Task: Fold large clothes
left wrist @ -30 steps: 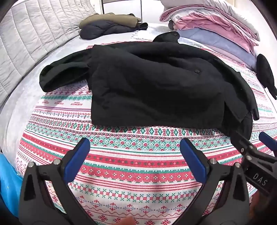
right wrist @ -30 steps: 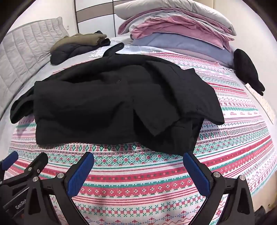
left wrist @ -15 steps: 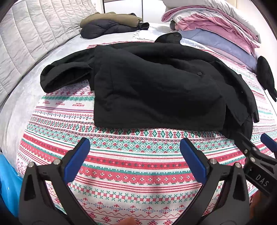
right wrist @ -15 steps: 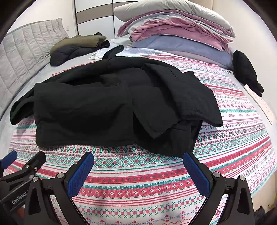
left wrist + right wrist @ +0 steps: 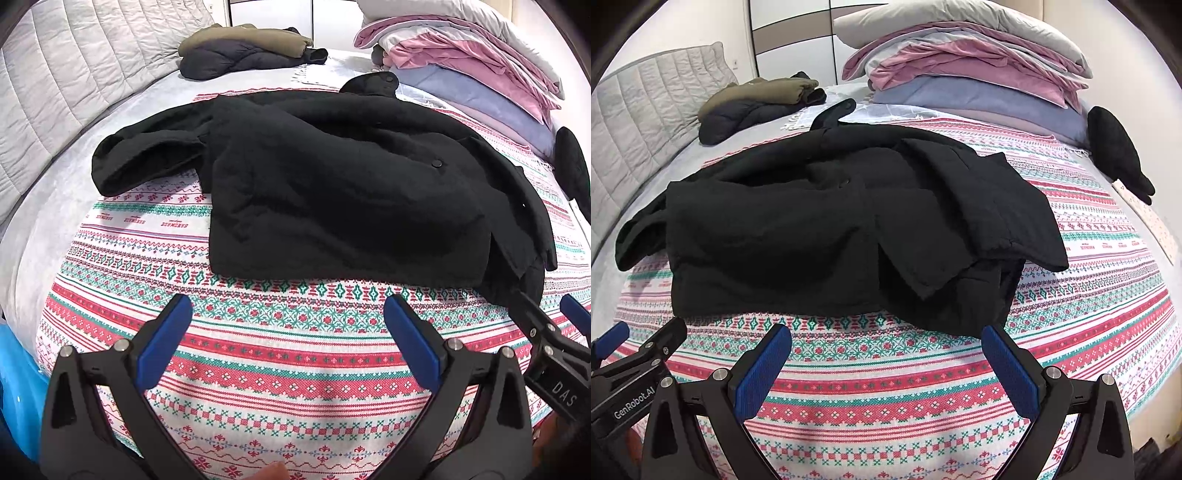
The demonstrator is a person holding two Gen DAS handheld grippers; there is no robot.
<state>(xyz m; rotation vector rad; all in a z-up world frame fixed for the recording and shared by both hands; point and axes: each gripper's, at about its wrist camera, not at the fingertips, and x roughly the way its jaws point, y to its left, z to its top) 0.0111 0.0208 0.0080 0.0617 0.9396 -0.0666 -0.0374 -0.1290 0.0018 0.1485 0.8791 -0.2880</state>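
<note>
A large black padded coat (image 5: pixel 343 192) (image 5: pixel 831 236) lies spread on a patterned red, green and white blanket (image 5: pixel 280 354) (image 5: pixel 894 391) over the bed. One sleeve sticks out to the left (image 5: pixel 144 162), and the right front flap is rumpled and folded over (image 5: pixel 960 236). My left gripper (image 5: pixel 288 325) hovers open just short of the coat's near hem, nothing between its blue pads. My right gripper (image 5: pixel 886 354) is open too, in front of the rumpled hem. Each gripper shows at the edge of the other's view: the right gripper (image 5: pixel 554 343) and the left gripper (image 5: pixel 639 350).
A folded olive and dark jacket pile (image 5: pixel 247 51) (image 5: pixel 757 103) lies at the far end. Stacked pink, lilac and grey bedding (image 5: pixel 461 62) (image 5: pixel 967 74) is at the far right, with a black item (image 5: pixel 1115 155) beside it. A quilted grey headboard (image 5: pixel 74 85) runs along the left.
Both grippers have edged a little back and the views have tilted up slightly, so the coat sits lower and nearer the pads. The coat has not moved. Both stay open.
</note>
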